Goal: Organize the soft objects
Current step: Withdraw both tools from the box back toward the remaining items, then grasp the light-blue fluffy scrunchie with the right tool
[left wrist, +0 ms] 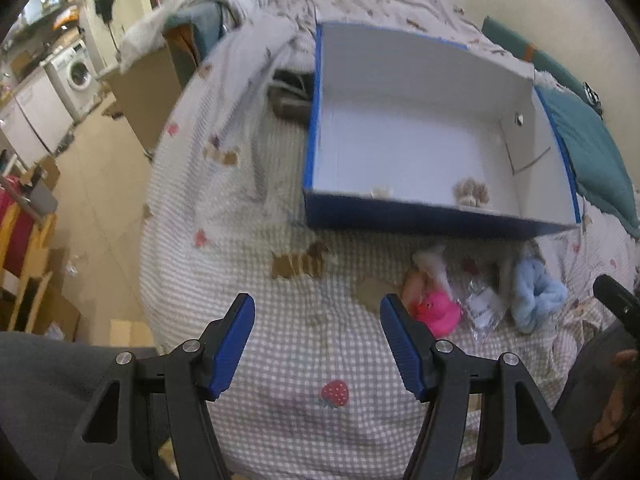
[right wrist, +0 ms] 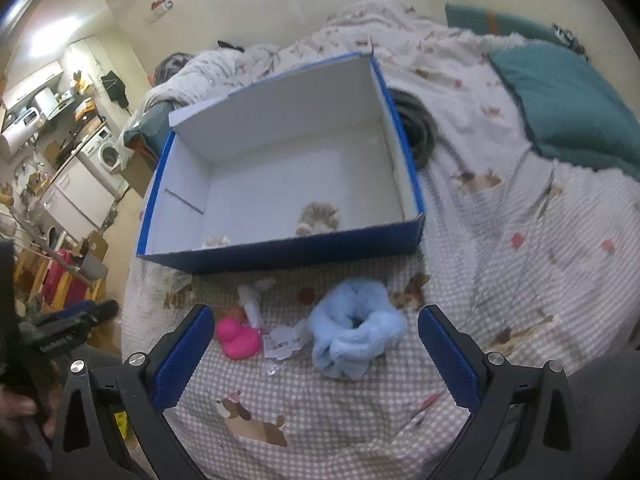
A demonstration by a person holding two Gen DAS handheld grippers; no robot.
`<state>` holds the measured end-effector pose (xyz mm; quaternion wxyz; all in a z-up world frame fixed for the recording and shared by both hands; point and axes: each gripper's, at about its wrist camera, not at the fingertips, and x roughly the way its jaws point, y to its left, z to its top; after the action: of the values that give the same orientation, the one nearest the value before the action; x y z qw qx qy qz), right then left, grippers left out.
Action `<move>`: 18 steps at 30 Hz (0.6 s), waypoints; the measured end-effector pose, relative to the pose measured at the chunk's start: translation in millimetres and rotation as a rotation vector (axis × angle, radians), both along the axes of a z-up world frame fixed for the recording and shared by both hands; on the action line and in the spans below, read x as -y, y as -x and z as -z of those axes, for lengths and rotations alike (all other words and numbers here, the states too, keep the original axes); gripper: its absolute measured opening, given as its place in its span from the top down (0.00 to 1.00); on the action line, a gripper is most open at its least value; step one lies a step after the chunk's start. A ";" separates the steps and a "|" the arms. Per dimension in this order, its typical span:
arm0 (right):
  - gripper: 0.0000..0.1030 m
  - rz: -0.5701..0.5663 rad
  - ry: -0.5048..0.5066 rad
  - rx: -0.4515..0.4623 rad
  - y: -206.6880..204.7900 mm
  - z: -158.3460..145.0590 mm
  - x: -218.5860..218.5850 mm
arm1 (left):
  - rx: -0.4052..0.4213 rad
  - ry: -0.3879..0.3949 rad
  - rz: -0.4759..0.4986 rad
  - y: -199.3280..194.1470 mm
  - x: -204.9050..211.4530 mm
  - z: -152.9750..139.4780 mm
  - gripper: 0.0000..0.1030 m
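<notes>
A blue box (left wrist: pixel 420 216) with a white inside stands on the checked bedspread; it also shows in the right wrist view (right wrist: pixel 280 254). Inside lie a beige plush toy (left wrist: pixel 471 192) (right wrist: pixel 318 218) and a small cream plush piece (left wrist: pixel 382 191) (right wrist: pixel 216 241). In front of the box lie a pink duck (left wrist: pixel 438 310) (right wrist: pixel 238 338), a white soft toy (left wrist: pixel 432 266) (right wrist: pixel 252 300), a clear plastic packet (left wrist: pixel 484 310) (right wrist: pixel 286 342) and a light blue fluffy scrunchie (left wrist: pixel 536 296) (right wrist: pixel 356 328). My left gripper (left wrist: pixel 318 344) is open and empty, left of the duck. My right gripper (right wrist: pixel 316 360) is open and empty, straddling the scrunchie from above.
A teal pillow (left wrist: pixel 592 152) (right wrist: pixel 568 108) lies right of the box. A rumpled duvet (right wrist: pixel 400 28) fills the back of the bed. A dark object (right wrist: pixel 416 128) lies behind the box. The bed's left edge (left wrist: pixel 148 216) drops to the floor. A washing machine (left wrist: pixel 76 76) stands far left.
</notes>
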<state>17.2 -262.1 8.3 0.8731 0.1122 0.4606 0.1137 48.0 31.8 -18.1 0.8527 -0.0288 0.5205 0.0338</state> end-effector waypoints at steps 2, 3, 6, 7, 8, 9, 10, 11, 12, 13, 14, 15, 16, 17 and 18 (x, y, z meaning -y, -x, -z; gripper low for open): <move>0.00 -0.007 0.006 -0.009 -3.3 5.8 -3.2 | -0.027 0.005 0.016 -1.9 3.0 13.4 0.40; 0.00 -0.006 0.008 -0.020 -4.8 9.7 -4.3 | -0.045 0.008 0.024 -3.2 5.3 20.1 0.40; 0.00 0.002 -0.007 -0.068 -10.0 21.6 -5.5 | -0.104 0.038 0.045 -9.1 13.6 37.0 0.40; 0.00 0.007 -0.012 -0.078 -11.2 23.6 -5.5 | -0.127 0.045 0.053 -13.9 17.4 42.1 0.40; 0.00 0.011 -0.018 -0.081 -11.9 24.2 -5.5 | -0.153 0.054 0.059 -20.3 20.4 47.3 0.40; 0.00 0.013 -0.023 -0.081 -12.7 24.4 -5.8 | -0.171 0.061 0.058 -26.5 22.6 51.2 0.42; 0.00 0.014 -0.024 -0.080 -13.3 24.9 -6.6 | -0.183 0.068 0.048 -34.5 23.9 54.7 0.42; 0.00 0.015 -0.022 -0.081 -15.0 25.6 -8.0 | -0.189 0.072 0.042 -40.6 25.1 57.9 0.42; 0.00 0.015 -0.021 -0.084 -15.6 26.8 -8.8 | -0.198 0.076 0.039 -46.8 26.7 62.0 0.42; 0.00 0.015 -0.021 -0.088 -15.9 27.9 -8.9 | -0.209 0.080 0.039 -53.8 28.9 66.7 0.44; 0.00 0.015 -0.023 -0.092 -15.6 28.7 -8.0 | -0.218 0.086 0.044 -60.4 31.8 72.1 0.45; 0.00 0.017 -0.023 -0.094 -15.3 29.3 -7.5 | -0.228 0.089 0.051 -64.9 34.4 76.8 0.48; 0.00 0.019 -0.023 -0.094 -15.5 29.1 -6.6 | -0.241 0.088 0.054 -69.1 36.9 82.5 0.53; 0.00 0.022 -0.023 -0.092 -15.2 29.0 -5.3 | -0.255 0.091 0.057 -72.4 39.3 88.4 0.54; 0.00 0.025 -0.025 -0.092 -15.1 28.5 -4.8 | -0.265 0.093 0.063 -74.8 41.2 93.2 0.59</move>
<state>32.3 -257.3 -20.2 0.8509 0.1340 0.4974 0.1033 122.8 -9.4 -111.3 0.7747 -0.0475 0.6304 -0.0137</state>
